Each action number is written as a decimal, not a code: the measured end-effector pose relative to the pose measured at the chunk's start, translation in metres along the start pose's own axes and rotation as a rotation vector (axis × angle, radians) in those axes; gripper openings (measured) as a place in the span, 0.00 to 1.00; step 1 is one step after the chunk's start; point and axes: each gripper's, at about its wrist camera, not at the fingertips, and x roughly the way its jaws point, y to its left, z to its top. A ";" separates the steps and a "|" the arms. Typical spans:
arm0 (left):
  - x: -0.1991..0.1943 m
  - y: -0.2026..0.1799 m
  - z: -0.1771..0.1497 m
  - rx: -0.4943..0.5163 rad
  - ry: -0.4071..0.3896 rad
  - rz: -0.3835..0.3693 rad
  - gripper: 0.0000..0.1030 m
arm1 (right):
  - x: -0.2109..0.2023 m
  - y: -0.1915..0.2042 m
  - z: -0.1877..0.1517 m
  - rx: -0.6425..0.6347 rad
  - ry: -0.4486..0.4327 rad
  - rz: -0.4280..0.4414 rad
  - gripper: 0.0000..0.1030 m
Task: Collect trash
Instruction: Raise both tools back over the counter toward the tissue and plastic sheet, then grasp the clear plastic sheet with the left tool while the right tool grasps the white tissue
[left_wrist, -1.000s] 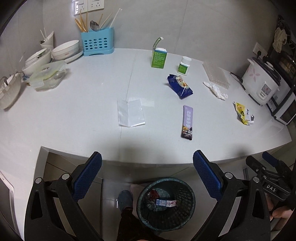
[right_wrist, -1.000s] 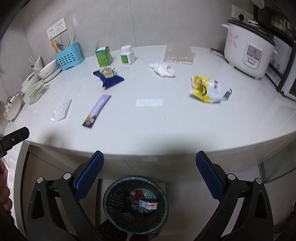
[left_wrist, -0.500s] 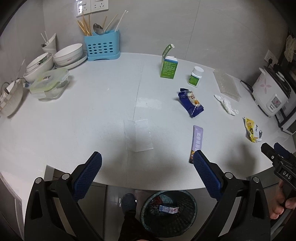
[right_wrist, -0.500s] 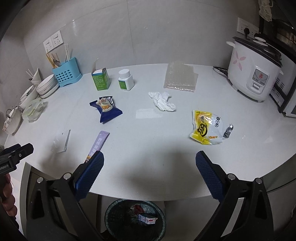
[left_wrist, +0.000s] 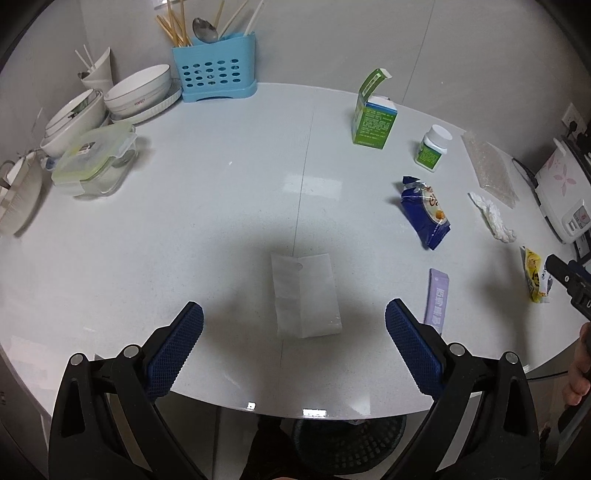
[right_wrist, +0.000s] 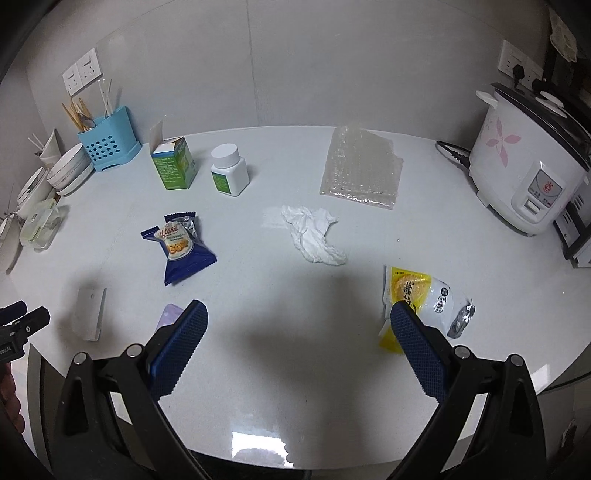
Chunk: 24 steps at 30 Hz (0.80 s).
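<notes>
Both tools have swung up from the bin to the bench — left tool spread wide over the clear wrapper, right tool equally empty; pickup comes next, I'd say.

glossy white countertop, crumpled paper tissue, glossy foil snack wrapper

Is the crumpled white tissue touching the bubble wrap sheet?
Apart. The right wrist view shows bare counter between the tissue and the bubble wrap.
</notes>
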 end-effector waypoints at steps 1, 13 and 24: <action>0.005 0.001 0.000 -0.003 0.010 0.002 0.94 | 0.005 0.000 0.004 0.001 0.007 -0.005 0.93; 0.061 0.003 -0.002 0.005 0.137 -0.011 0.94 | 0.056 -0.003 0.041 -0.008 0.061 -0.056 0.92; 0.085 0.000 -0.005 -0.027 0.200 0.007 0.94 | 0.099 -0.010 0.065 0.008 0.129 -0.100 0.87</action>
